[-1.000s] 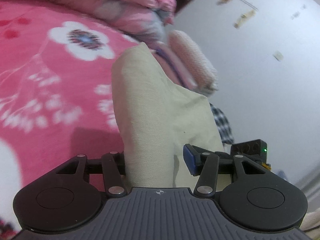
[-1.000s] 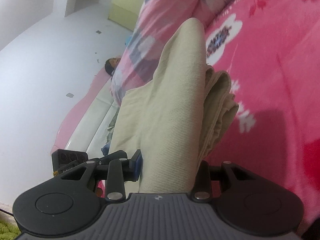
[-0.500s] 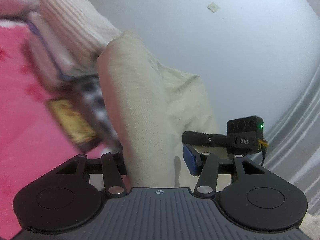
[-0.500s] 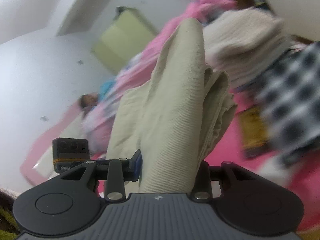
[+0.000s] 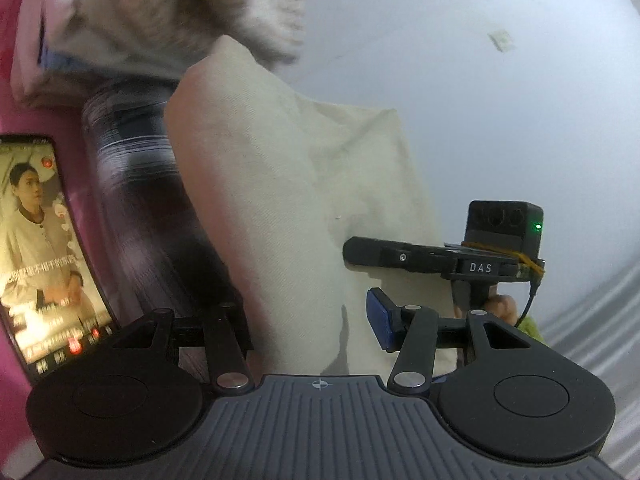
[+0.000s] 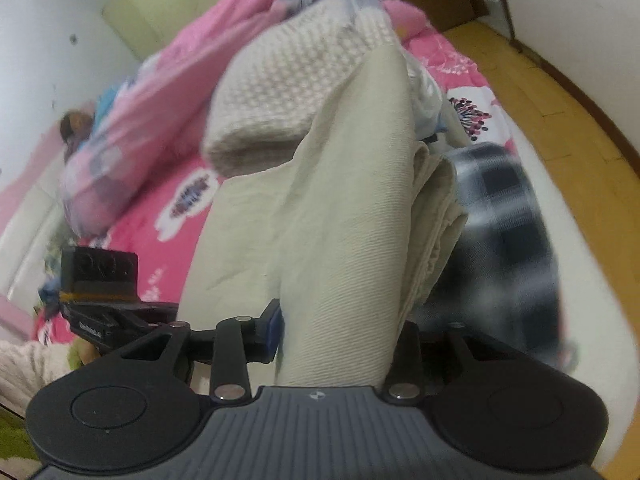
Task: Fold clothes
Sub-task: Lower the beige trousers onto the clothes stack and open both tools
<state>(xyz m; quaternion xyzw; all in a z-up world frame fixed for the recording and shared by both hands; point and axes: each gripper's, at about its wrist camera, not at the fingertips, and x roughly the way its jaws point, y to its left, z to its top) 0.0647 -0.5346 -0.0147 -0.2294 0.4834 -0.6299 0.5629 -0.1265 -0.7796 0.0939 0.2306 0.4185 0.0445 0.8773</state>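
Folded cream twill garment [image 6: 340, 220] is carried between both tongs, just in front of the stack of folded clothes topped by a cream waffle-knit sweater [image 6: 292, 80]. Right tongs [image 6: 340, 340] are opening with cloth between the jaws, seemingly touching. Left tongs [image 5: 308, 320]: grip probably partial; blue pad [image 5: 380, 320] stands clear. Risk: bundle slips and unfolds, or nudges the stack.

Checked garment [image 6: 504, 216] motion-blurred; knit sweater [image 5: 168, 12] blurred, cut off at top (phone [image 5: 44, 248] partly too).
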